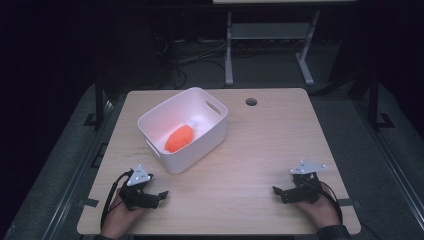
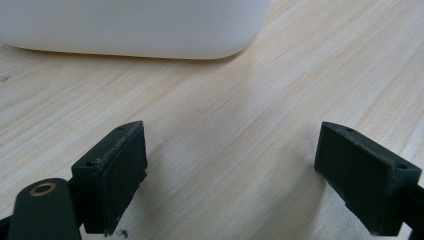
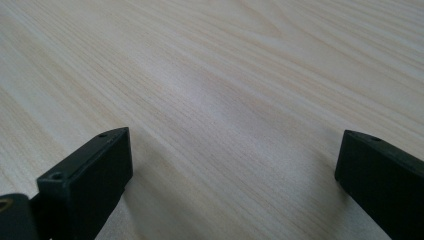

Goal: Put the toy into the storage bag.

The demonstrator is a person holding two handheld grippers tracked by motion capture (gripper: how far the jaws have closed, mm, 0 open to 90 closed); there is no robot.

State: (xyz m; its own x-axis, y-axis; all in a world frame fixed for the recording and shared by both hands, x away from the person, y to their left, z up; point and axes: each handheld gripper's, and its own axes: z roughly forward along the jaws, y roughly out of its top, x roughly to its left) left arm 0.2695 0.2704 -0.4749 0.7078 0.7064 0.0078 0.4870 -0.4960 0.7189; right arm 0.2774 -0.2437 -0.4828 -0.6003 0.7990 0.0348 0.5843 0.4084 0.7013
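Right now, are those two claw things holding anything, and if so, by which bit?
Nothing is held. The left gripper and right gripper both stand open over bare table. The orange object lies in the white bin.

Both the left gripper [image 1: 150, 196] and right gripper [image 1: 285, 192] are black, each topped by a grey three-cornered plate, with dark cables trailing (small screw holes mark the square jaw pads).
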